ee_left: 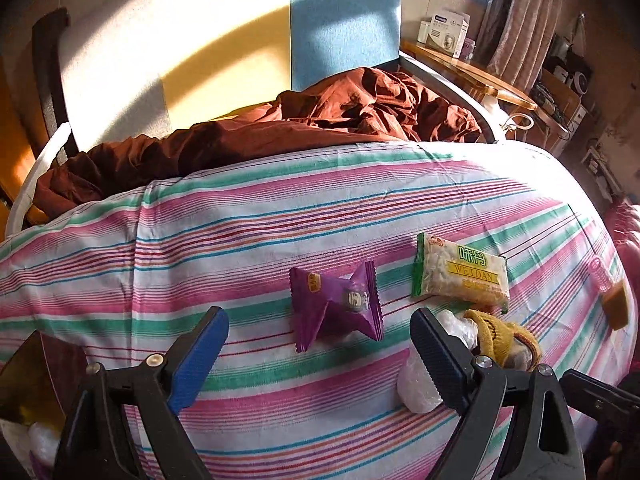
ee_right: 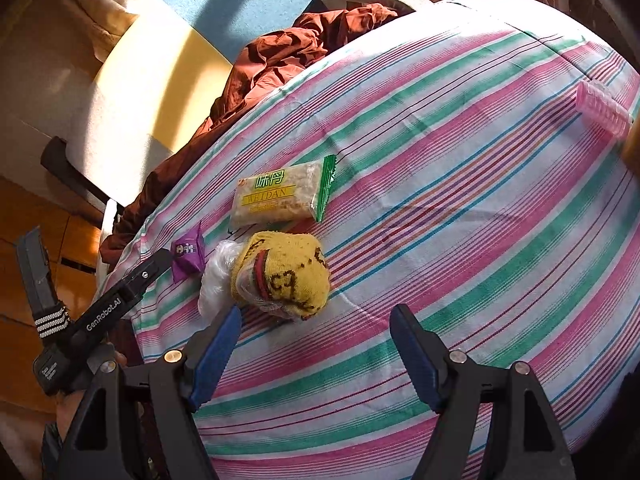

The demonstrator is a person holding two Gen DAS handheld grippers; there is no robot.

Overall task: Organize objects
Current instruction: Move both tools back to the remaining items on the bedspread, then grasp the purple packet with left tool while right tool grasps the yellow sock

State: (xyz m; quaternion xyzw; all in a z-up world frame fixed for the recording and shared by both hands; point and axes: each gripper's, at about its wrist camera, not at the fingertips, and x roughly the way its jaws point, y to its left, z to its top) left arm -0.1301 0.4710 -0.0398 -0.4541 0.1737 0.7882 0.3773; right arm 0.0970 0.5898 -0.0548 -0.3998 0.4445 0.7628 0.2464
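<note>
A purple snack packet [ee_left: 335, 305] lies on the striped cloth just beyond my left gripper [ee_left: 320, 360], whose jaws stand wide open with nothing between them. To its right lie a clear-and-green WEIDAN packet [ee_left: 462, 276], a yellow knitted item [ee_left: 502, 338] and a clear plastic bag [ee_left: 420, 384]. In the right wrist view my right gripper [ee_right: 316, 340] is open and empty, just short of the yellow knitted item [ee_right: 286, 276]. The plastic bag [ee_right: 216, 280], the WEIDAN packet [ee_right: 280, 196] and the purple packet [ee_right: 188, 252] lie beyond. The left gripper's body [ee_right: 108, 304] shows at left.
The striped cloth [ee_right: 460, 220] covers a round table. A pink ridged roller [ee_right: 604, 112] and an orange-brown object [ee_left: 616, 306] lie near its right edge. A dark red cloth [ee_left: 320, 120] is bunched on the chair behind. A wooden shelf with boxes [ee_left: 444, 34] stands further back.
</note>
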